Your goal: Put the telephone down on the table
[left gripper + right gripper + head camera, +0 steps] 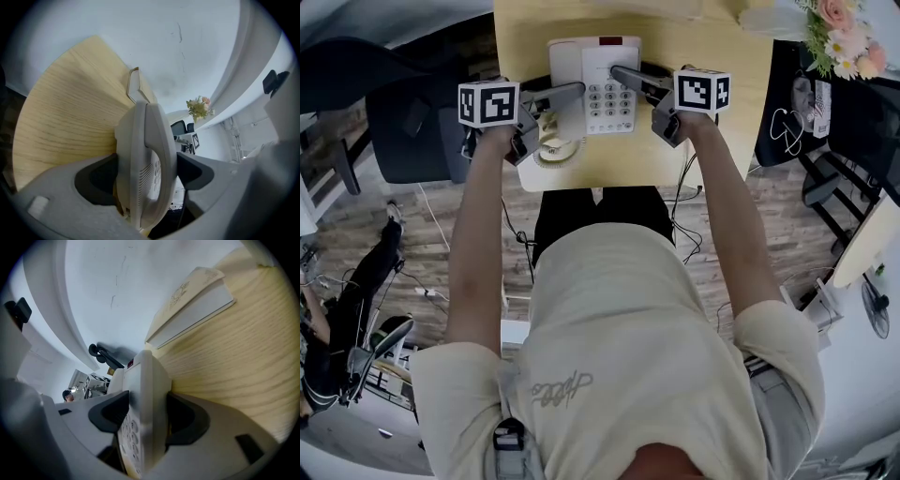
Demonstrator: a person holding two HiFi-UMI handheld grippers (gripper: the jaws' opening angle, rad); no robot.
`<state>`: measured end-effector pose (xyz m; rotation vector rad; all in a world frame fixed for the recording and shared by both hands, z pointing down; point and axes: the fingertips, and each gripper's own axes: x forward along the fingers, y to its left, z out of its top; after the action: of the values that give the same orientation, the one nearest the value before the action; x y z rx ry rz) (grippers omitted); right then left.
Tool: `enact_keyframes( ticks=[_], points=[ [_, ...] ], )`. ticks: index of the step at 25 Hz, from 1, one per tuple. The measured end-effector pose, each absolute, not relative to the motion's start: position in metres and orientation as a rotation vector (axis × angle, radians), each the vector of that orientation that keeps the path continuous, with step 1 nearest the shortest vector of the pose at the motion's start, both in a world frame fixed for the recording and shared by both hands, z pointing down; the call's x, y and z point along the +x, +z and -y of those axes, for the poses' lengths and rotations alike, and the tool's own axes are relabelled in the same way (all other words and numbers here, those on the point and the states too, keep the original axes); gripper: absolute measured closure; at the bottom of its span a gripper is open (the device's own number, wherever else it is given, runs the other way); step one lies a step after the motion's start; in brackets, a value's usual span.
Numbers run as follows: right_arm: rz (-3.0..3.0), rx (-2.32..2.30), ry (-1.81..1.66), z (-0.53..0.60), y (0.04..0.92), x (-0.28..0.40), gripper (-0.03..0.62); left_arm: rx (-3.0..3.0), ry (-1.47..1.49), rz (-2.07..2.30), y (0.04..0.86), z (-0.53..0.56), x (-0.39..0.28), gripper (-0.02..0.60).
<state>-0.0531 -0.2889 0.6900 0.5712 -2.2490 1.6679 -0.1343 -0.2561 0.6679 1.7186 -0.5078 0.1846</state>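
Clamped on the phone [609, 98] from both sides, left tool [577, 91] and right tool [619, 73], top centre, over the tabletop [722, 141].

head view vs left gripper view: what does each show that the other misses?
Head view only: the person's beige T-shirt and the wood-plank floor. Left gripper view only: the left gripper, jaws clamped on both faces of the white desk telephone, seen edge-on. Both: that telephone, the light wooden table, the pink-and-white flowers.
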Motion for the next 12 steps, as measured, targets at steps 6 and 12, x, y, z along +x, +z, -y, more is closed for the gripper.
enact_keyframes(
  ticks=[6, 12],
  points=[
    [2.240, 0.576, 1.668, 0.2901, 0.6889, -0.0534, 0.341, 1.716, 0.184, 0.510, 0.6675, 0.2572, -0.1345, 0.188],
    [2.212, 0.606, 1.645, 0.2910, 0.6878, -0.0535, 0.341, 1.691, 0.146, 0.520, 0.6691, 0.2578, -0.1364, 0.187]
  ],
)
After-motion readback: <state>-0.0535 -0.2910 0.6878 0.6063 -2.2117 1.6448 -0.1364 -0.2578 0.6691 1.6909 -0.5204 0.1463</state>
